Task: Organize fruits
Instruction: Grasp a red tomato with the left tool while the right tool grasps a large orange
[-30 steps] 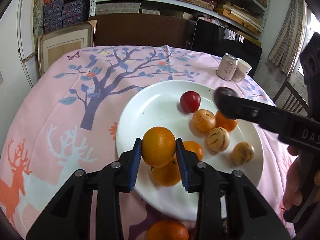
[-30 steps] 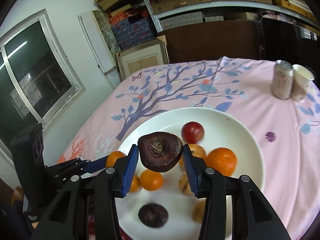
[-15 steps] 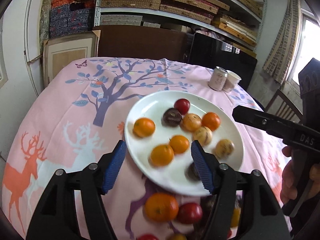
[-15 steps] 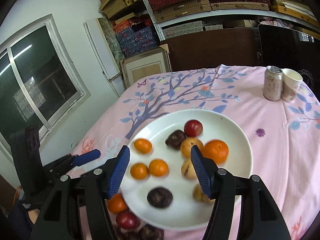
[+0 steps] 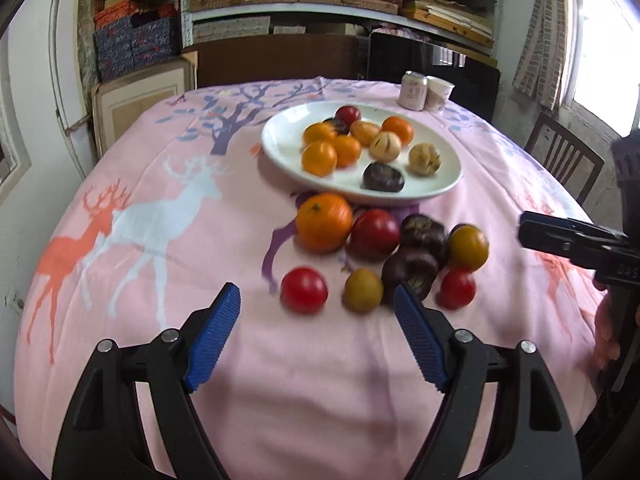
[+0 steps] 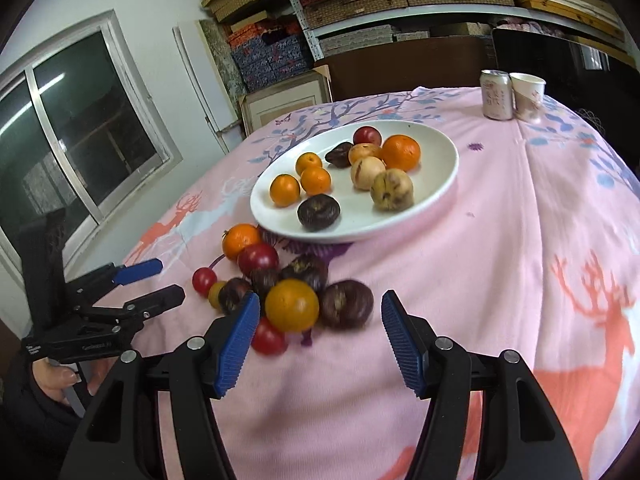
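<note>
Loose fruit (image 5: 384, 252) clusters on the worktop (image 5: 180, 208) just beside the plate's (image 5: 280, 148) near rim, likely awaiting sorting. Left gripper (image 5: 316, 334) and right gripper (image 6: 316, 338): jaws have just been opening, wide, nothing between.

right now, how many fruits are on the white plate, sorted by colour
orange fruits: 4
yellow-tan fruits: 3
dark purple fruits: 2
red fruit: 1
total: 10
</note>
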Demonstrator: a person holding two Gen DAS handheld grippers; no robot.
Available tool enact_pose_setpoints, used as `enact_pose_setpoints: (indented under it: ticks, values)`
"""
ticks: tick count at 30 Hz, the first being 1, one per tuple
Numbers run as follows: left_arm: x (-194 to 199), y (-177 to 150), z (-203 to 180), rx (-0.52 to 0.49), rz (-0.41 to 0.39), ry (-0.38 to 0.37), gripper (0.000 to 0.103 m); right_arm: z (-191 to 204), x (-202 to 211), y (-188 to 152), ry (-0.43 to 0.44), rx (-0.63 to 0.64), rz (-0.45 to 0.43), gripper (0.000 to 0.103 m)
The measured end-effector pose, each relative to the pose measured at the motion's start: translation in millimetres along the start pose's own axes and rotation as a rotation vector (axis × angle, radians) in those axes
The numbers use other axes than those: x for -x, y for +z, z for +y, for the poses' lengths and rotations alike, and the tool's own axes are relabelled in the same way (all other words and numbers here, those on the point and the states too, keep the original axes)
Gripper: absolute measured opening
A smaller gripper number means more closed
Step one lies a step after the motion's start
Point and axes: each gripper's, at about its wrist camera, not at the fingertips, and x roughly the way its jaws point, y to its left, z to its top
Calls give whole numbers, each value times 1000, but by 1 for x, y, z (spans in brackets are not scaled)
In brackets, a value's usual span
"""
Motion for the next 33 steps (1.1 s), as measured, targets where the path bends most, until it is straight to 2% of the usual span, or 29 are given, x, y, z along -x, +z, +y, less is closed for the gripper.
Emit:
enact_pose_setpoints:
  ticks: [3,6,9,11,15,19,20,22,23,30,33]
  values:
    - [-11,-6,4,-1,45,67,74,-9,-3,-14,-10,-35,3,64]
    - [-20,-3,1,-34,77,86,55,-12,-2,-15,-13,-55,-4,64]
    - [-35,4,4,-32,115,104,49,-7,-5,-16,-21,-34,10,64]
    - [-42,9,6,-14,135,76,49,-7,-6,-16,-14,-33,14,64]
    - [-50,16,-2,-41,155,75,47,-10,-8,-16,-3,-45,25,64]
    - [-59,23,6,6,165,48,47,-8,-12,-16,-12,-39,47,64]
    - [-59,24,7,13,162,42,47,-9,-13,-16,-14,-40,47,63]
    - [-58,25,9,28,150,14,32,-9,-12,-16,-13,-44,45,62]
    - [-56,24,10,36,140,-1,30,-9,-12,-16,-13,-44,44,62]
    - [-24,23,23,111,-27,-16,29,12,-19,-13,-43,48,70,62]
    - [-17,23,23,115,-60,-7,29,26,-23,-5,-38,94,64,59]
